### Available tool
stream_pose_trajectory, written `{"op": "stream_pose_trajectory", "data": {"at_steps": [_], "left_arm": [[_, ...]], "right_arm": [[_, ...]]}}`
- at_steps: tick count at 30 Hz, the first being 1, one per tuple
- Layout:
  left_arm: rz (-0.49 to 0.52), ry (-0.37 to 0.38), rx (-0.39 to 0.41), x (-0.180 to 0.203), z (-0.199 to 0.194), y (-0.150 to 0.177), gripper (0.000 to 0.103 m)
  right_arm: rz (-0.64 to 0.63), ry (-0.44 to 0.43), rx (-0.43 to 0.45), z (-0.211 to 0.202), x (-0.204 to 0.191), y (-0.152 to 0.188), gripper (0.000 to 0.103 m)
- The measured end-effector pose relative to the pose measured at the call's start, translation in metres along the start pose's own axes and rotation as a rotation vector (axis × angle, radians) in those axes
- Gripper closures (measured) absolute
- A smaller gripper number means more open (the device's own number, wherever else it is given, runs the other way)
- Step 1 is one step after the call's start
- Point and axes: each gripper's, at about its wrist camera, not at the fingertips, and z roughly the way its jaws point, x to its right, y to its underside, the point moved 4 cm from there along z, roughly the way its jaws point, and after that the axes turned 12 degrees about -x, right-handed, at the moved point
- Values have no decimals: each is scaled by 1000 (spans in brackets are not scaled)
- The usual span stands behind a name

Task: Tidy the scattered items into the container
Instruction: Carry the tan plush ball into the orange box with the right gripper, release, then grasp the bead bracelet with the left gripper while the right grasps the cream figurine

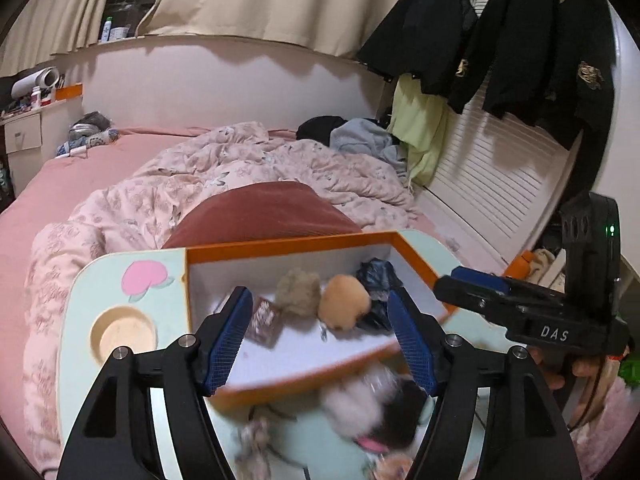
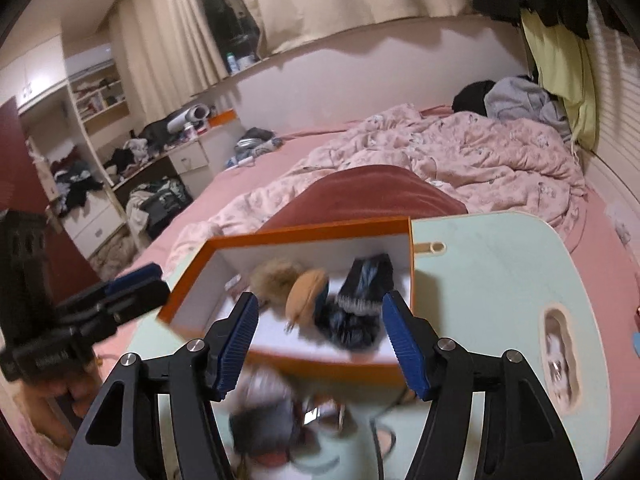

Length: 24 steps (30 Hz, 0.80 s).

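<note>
Left gripper [image 1: 320,340]: jaws spread wide, holding nothing; the orange box [image 1: 288,245] lies ahead of them.
Right gripper [image 2: 320,344]: jaws likewise released and empty, box ahead.
Box contents: grey pom-pom [image 1: 298,292], tan pom-pom [image 1: 344,302], dark fabric item [image 1: 376,276], small patterned card [image 1: 264,322], all beyond the fingertips.
Loose items: white-and-black fluffy piece [image 1: 376,408] below and between the left jaws, outside the near wall; blurred.
Risk: blur suggests fast motion; a hasty closure may miss the fluff.
Risk: a finger could nudge the light box across the lap table [image 2: 500,280].
</note>
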Motion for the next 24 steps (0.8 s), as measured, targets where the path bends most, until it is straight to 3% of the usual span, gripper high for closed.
{"op": "stream_pose_trajectory", "data": {"at_steps": [4,9,12,18,24], "left_arm": [[47,-70,-3,12,-22,26,24],[45,-73,-46,17,-34,72,22],[18,-81,-103,15,-24,99,22],[20,-92,-167,17,-2,125,22],[-18,-116,-219,12,18,134,22]], "right_arm": [[-52,18,-43,-14,-5,38,38],[-149,145,-141,-12,-4,89,38],[-125,154,-191,-3,5,111,38],[-66,184,-235,11,23,124,37],[-123,286,-245,17,15,127,21]]}}
